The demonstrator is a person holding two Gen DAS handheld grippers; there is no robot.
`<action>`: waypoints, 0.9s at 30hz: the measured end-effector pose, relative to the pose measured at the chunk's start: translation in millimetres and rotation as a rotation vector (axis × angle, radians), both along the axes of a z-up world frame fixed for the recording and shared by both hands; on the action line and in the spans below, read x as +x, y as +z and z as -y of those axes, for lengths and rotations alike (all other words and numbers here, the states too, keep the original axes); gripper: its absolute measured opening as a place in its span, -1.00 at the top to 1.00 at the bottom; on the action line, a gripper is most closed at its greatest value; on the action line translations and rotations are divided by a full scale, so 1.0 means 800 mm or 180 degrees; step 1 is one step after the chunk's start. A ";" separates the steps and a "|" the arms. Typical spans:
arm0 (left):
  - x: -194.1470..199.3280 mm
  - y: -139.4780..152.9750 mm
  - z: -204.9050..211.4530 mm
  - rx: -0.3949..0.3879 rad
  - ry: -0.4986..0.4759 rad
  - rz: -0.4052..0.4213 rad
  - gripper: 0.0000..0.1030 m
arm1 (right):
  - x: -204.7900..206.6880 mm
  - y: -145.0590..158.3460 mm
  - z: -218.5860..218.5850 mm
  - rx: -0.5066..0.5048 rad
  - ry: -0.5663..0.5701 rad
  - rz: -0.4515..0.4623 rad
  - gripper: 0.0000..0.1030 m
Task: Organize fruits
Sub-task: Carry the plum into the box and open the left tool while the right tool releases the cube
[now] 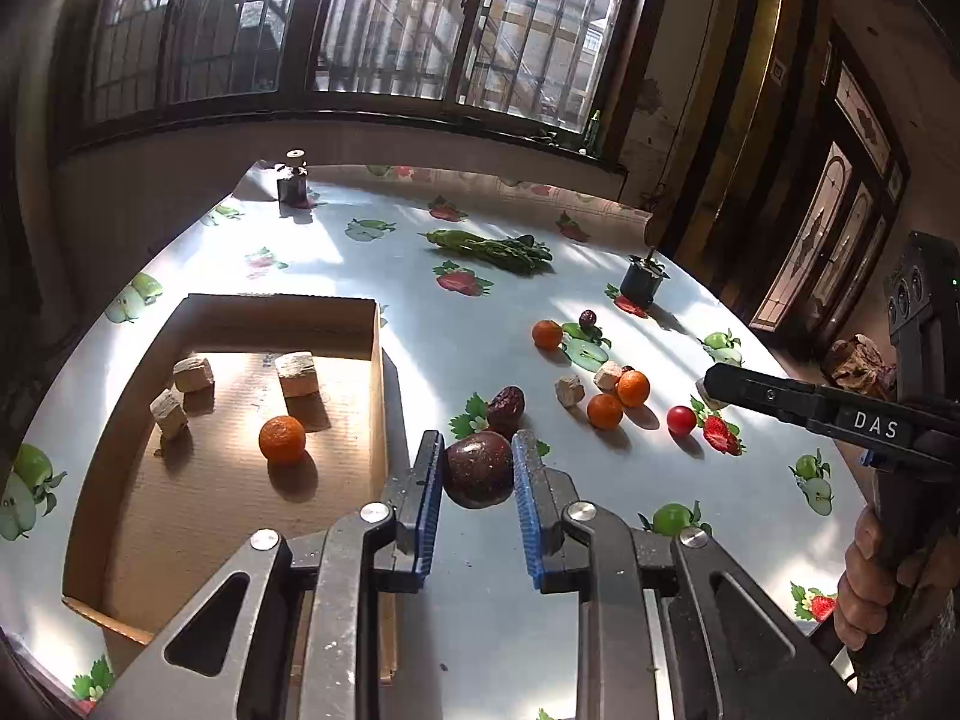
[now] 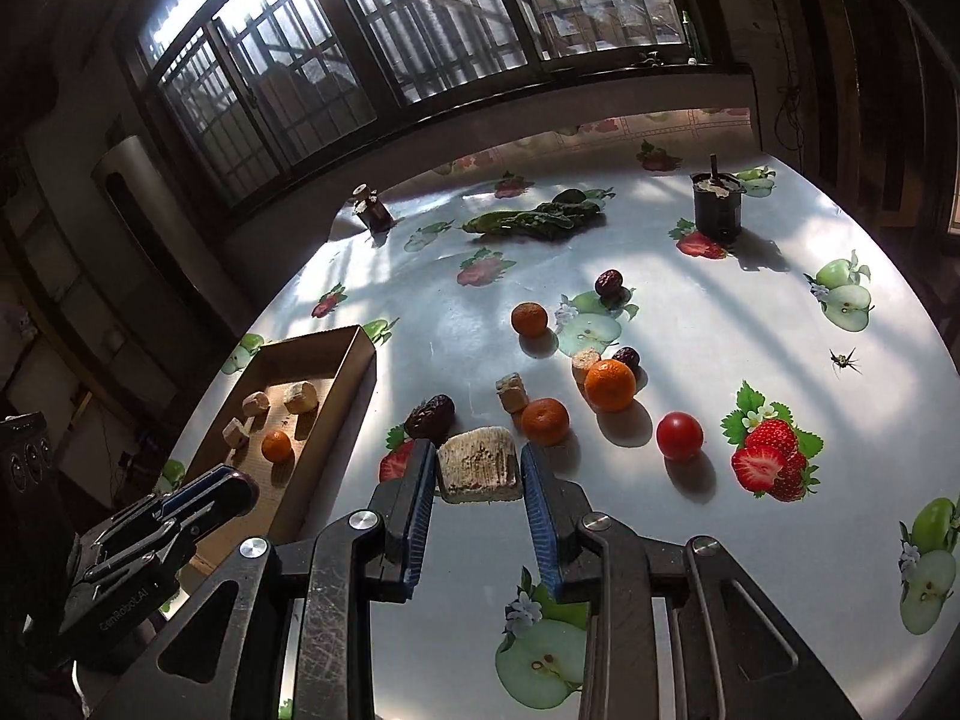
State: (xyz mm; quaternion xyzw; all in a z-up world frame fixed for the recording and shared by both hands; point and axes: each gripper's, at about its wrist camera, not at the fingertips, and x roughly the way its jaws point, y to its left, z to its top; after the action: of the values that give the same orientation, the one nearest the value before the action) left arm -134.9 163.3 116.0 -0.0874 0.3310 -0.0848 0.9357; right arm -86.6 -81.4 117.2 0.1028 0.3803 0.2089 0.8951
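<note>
White letters "DAS" stand on the dark finger of the right gripper [image 1: 729,381], seen from the left wrist view. On the grey body of the left gripper [image 2: 237,489], seen from the right wrist view, pale lettering runs along the side; it looks like "CamRobot.AI" or similar, but is too small and skewed to be sure. No other writing is legible.

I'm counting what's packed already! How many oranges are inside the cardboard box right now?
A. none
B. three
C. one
C: a single orange sits in the cardboard box beside three pale chunks; the other oranges lie out on the table.
</note>
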 end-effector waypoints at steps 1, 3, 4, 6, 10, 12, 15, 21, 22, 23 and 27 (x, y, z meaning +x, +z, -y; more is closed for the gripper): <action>-0.002 0.002 -0.019 0.0021 0.0112 0.0006 0.57 | 0.001 0.006 -0.016 0.0015 0.0095 0.0010 0.39; -0.001 0.001 -0.058 0.0064 0.0345 -0.0035 0.57 | 0.007 0.013 -0.055 0.0064 0.0302 -0.0003 0.39; 0.002 -0.001 -0.078 0.0076 0.0448 -0.0079 0.57 | 0.010 0.015 -0.073 0.0085 0.0391 -0.0014 0.38; 0.008 -0.007 -0.112 0.0114 0.0610 -0.0172 0.57 | 0.017 0.013 -0.113 0.0084 0.0571 -0.0033 0.38; 0.029 -0.037 -0.162 0.0148 0.0779 -0.0489 0.57 | 0.030 -0.014 -0.197 -0.0031 0.0877 -0.0159 0.38; 0.040 -0.055 -0.176 0.0124 0.0807 -0.0637 0.57 | 0.037 -0.037 -0.234 -0.0147 0.0986 -0.0252 0.38; 0.060 -0.077 -0.189 0.0083 0.0817 -0.0852 0.57 | 0.041 -0.071 -0.275 -0.0340 0.1100 -0.0388 0.38; 0.093 -0.104 -0.198 0.0136 0.0826 -0.1148 0.57 | 0.051 -0.113 -0.309 -0.0670 0.1131 -0.0458 0.38; 0.096 -0.108 -0.198 0.0153 0.0831 -0.1184 0.56 | 0.054 -0.117 -0.311 -0.0697 0.1124 -0.0471 0.38; 0.099 -0.112 -0.198 0.0152 0.0837 -0.1215 0.56 | 0.057 -0.120 -0.312 -0.0717 0.1121 -0.0481 0.38; 0.101 -0.118 -0.200 0.0095 0.0858 -0.1218 0.54 | 0.065 -0.130 -0.321 -0.0780 0.1118 -0.0515 0.37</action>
State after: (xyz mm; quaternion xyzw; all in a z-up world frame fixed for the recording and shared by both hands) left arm -54.0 323.7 21.3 -0.1314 0.4889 0.0640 0.8600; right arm -34.6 175.2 13.3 -0.0581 0.4854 0.3049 0.8174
